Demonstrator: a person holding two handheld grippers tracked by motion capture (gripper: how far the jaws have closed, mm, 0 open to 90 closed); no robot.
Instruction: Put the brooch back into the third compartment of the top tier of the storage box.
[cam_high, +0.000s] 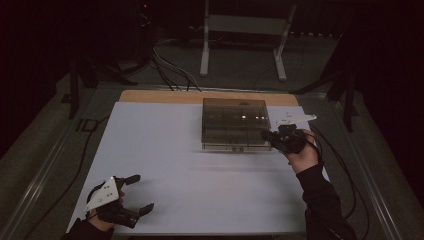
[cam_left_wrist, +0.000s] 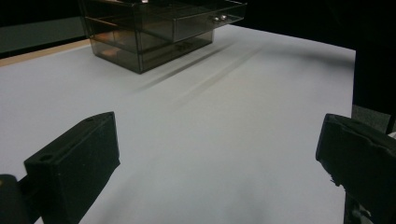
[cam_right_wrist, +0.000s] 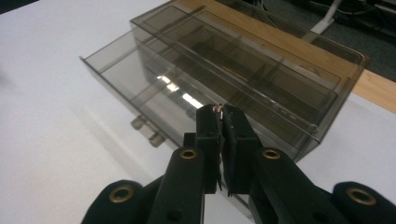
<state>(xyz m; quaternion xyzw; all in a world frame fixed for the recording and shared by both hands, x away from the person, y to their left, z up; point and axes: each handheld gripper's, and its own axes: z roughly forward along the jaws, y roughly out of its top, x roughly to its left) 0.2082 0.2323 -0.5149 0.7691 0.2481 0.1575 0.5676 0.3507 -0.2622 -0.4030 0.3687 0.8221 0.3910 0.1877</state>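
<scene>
The fingers (cam_right_wrist: 219, 140) of the right gripper (cam_right_wrist: 220, 108) are pressed together on a small metal knob (cam_right_wrist: 218, 108) of the upper drawer (cam_right_wrist: 154, 88), and this drawer is already pulled out some way from the smoky transparent drawer box (cam_high: 234, 124). The fingers (cam_left_wrist: 77, 158) of the left gripper (cam_high: 131, 196) stand wide apart and hold nothing; in the high view this gripper rests on the white sheet (cam_high: 200, 175) at about 7 o'clock on the desk (cam_high: 195, 96), well apart from the box. The box stands at about 1 o'clock, near the far edge of the sheet, and the right gripper is just at its near right corner.

I judge the step in hand is to draw the upper drawer open. To do it well, the pull should go straight along the drawer's own line, toward 6 o'clock, and level, not sideways, because the grip is on one knob near the side and the drawer can twist and jam. The box looks light, so it may slide along with the drawer; a slow, even pull helps. The free left gripper could steady the box. The second pair of knobs (cam_right_wrist: 147, 130) belongs to the lower drawer and should stay untouched.
</scene>
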